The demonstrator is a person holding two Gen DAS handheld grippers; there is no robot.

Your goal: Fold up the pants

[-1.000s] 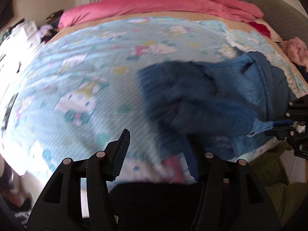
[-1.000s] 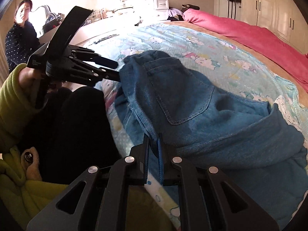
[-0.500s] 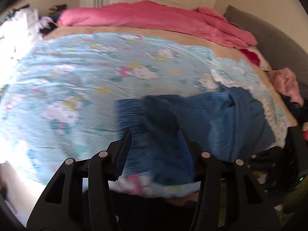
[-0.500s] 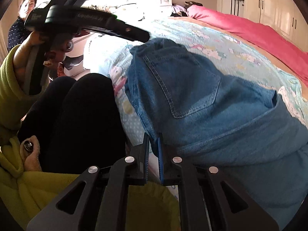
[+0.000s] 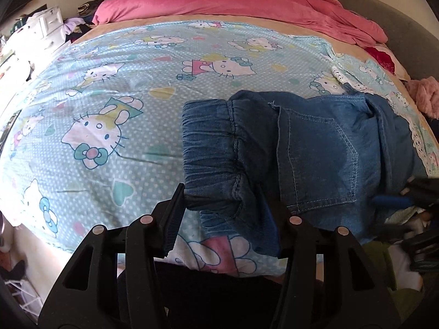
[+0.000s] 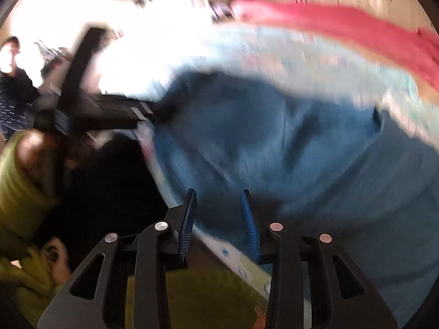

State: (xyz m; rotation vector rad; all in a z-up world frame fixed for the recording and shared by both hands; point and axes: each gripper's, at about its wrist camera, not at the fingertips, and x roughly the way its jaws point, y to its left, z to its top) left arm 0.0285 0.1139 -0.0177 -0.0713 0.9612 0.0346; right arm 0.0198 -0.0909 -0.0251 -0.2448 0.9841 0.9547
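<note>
A pair of blue denim pants (image 5: 310, 159) with a gathered elastic waistband lies folded into a compact bundle on the near edge of a bed, on a light blue cartoon-cat bedsheet (image 5: 115, 87). The waistband faces left and a stitched back pocket faces up, which suggests the fold is mostly done. The left gripper (image 5: 223, 219), black with ribbed pads, sits at the pants' near waistband corner with its jaws spread wide apart, gripping nothing; one finger touches the cloth edge, likely just letting go or about to tidy it. The right gripper (image 6: 219, 222) hovers at the pants' right near edge, also spread and empty, though that view is heavily blurred. Beyond the pants, a pink blanket (image 5: 247, 8) lies bunched along the far side of the bed. A grey headboard (image 5: 389, 22) rises behind the pants to the right.
</note>
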